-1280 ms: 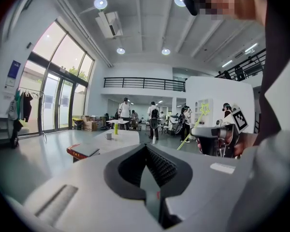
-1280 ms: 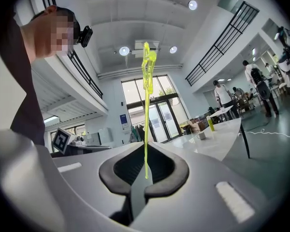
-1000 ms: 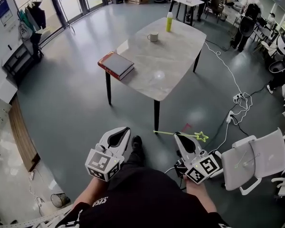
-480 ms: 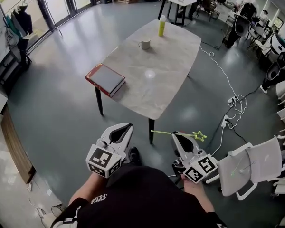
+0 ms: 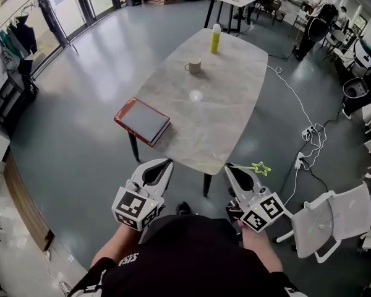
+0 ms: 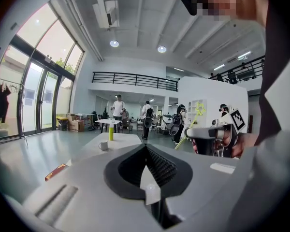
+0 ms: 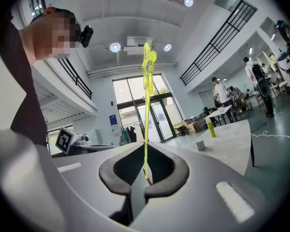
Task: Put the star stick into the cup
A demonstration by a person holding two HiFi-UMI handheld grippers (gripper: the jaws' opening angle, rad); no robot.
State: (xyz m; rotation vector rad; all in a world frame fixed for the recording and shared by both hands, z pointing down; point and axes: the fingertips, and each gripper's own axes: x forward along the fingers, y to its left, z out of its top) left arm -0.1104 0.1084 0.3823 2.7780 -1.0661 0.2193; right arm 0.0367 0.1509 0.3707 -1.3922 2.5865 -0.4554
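**A:** Item one, the star stick. Where is it sitting?

**B:** The star stick [image 7: 146,95], thin and yellow-green, is being held in the right gripper [image 5: 232,167]. The fingers are pinching together on its shaft. In the head view it is lying crosswise, with the star end pointing right. It is hanging in the air just short of the tabletop's near edge.

**A:** And the cup?

**B:** The cup [image 5: 195,66], pale with a handle, is standing upright on the far part of the tabletop [image 5: 229,110]. It is well apart from the stick.

**A:** The left gripper?

**B:** The left gripper [image 5: 164,164] is hovering beside the right one, at the near edge of the tabletop. Its fingers are resting together with nothing between them.

**A:** Other items?

**B:** A yellow-green bottle [image 5: 215,38] is standing upright beyond the cup. A red-edged book [image 5: 142,120] is lying flat at the tabletop's left edge. A white chair [image 5: 324,218] is standing on the floor to the right. A cable [image 5: 300,107] is trailing across the floor beside the tabletop.
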